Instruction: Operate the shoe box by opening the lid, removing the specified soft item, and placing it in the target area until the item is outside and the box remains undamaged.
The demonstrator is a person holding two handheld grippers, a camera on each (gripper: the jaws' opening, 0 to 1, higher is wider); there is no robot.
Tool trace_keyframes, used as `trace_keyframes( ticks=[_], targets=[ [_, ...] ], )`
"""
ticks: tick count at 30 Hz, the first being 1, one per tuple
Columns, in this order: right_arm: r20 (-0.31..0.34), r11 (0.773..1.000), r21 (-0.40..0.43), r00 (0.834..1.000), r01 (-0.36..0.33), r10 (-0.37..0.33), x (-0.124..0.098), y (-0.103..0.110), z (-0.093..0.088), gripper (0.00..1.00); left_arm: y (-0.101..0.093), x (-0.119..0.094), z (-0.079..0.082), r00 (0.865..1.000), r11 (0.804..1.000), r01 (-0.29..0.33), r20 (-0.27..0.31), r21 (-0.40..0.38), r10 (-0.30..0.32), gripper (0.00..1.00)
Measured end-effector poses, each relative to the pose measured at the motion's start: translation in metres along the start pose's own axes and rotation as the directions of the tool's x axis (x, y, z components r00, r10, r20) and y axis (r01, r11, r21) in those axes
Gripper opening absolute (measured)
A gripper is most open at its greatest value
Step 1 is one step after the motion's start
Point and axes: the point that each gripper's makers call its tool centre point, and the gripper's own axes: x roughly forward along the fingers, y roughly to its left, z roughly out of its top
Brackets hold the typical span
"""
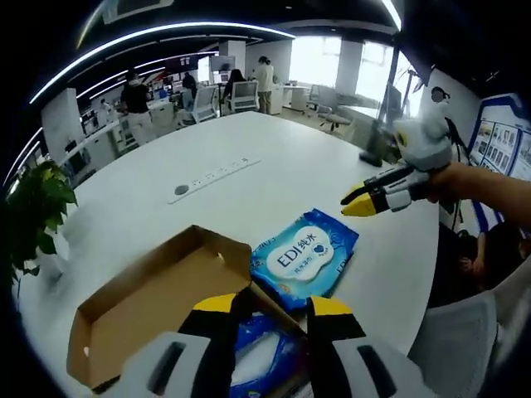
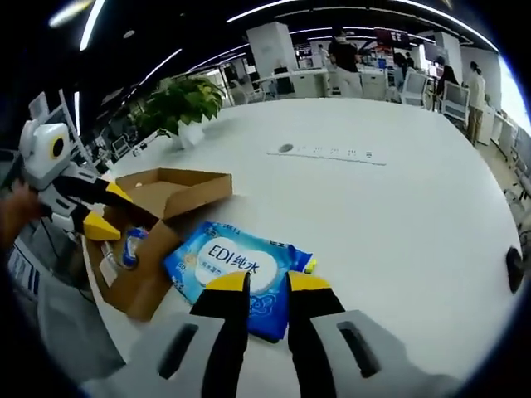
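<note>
box point(image 2: 158, 224) open at bench point(image 1: 249, 141) edge | blue pack point(image 2: 241, 269) lies out beside it | right tongs point(image 2: 267, 282) narrow, empty, over pack | left tongs point(image 1: 270, 308) narrow, empty, over box | risk: bump pushes box off edge

Open office with white oval table point(image 1: 274, 166), potted plant point(image 2: 178, 99), desks, ceiling strip lights, bright windows.

Bright, even office light from ceiling strip lights point(image 1: 158, 33) and blown-out windows point(image 1: 332, 58). Soft glare across white worktop point(image 2: 398, 207). Strong fisheye bending at edges. Faint shadows; distant background slightly soft.
</note>
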Motion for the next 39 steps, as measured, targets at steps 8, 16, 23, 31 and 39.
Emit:
trace_keyframes(
  ticks=[8,16,23,31,39],
  targets=[
    [-0.026,0.989,-0.131,0.997,-0.07,0.067,-0.015,0.032,0.005,0.28,0.009,-0.016,-0.018,1.0,1.0,0.013,-0.005,0.014,-0.013,0.37],
    [-0.025,0.961,-0.244,0.992,-0.126,0.123,-0.025,0.064,0.021,0.35,0.014,-0.025,-0.049,0.996,0.995,0.061,-0.069,0.075,-0.056,0.4],
    [-0.056,0.912,-0.371,0.984,-0.178,0.169,-0.022,0.092,0.026,0.41,0.011,-0.027,-0.068,0.985,0.978,0.139,-0.121,0.153,-0.121,0.4],
    [-0.103,0.842,-0.487,0.973,-0.23,0.206,-0.007,0.121,0.024,0.4,0.017,-0.024,-0.077,0.982,0.973,0.158,-0.128,0.167,-0.137,0.35],
    [-0.151,0.761,-0.576,0.954,-0.298,0.259,0.009,0.149,0.02,0.43,0.021,-0.018,-0.084,0.974,0.954,0.192,-0.165,0.231,-0.156,0.3]
  ],
)
